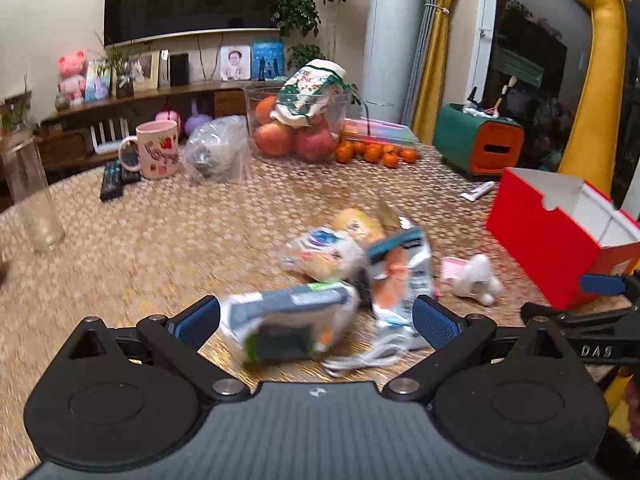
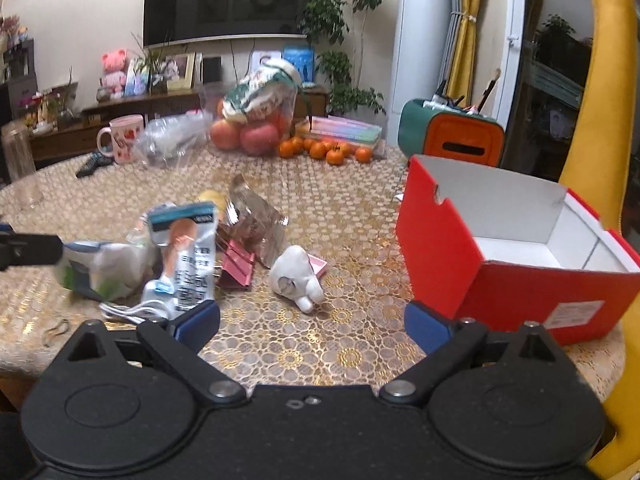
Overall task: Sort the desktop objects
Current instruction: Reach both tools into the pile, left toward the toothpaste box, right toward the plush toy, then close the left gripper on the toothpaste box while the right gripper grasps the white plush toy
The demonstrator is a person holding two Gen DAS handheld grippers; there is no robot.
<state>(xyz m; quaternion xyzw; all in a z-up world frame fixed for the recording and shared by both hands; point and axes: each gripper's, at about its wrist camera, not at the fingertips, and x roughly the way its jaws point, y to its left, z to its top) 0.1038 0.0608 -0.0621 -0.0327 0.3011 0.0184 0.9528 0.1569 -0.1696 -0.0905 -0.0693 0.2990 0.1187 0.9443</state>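
A pile of small packets lies on the patterned table. My left gripper (image 1: 314,318) is open, its blue pads either side of a grey-and-green packet (image 1: 286,326), not closed on it. Behind are an orange-and-white sachet (image 1: 400,276), a round white packet (image 1: 324,254), a white cable (image 1: 360,360) and a white plush toy (image 1: 478,278). My right gripper (image 2: 312,322) is open and empty above bare table, in front of the plush toy (image 2: 296,278). The sachet (image 2: 186,256) is to its left. An open red box (image 2: 516,248) stands to its right, also in the left wrist view (image 1: 560,236).
At the back stand a fruit bowl (image 1: 296,120), tangerines (image 1: 372,154), a pink mug (image 1: 154,150), a plastic bag (image 1: 218,150), remotes (image 1: 114,178), a glass (image 1: 30,200) and a green-orange organiser (image 1: 478,140). A pink binder clip (image 2: 238,266) and foil packet (image 2: 254,218) lie in the pile.
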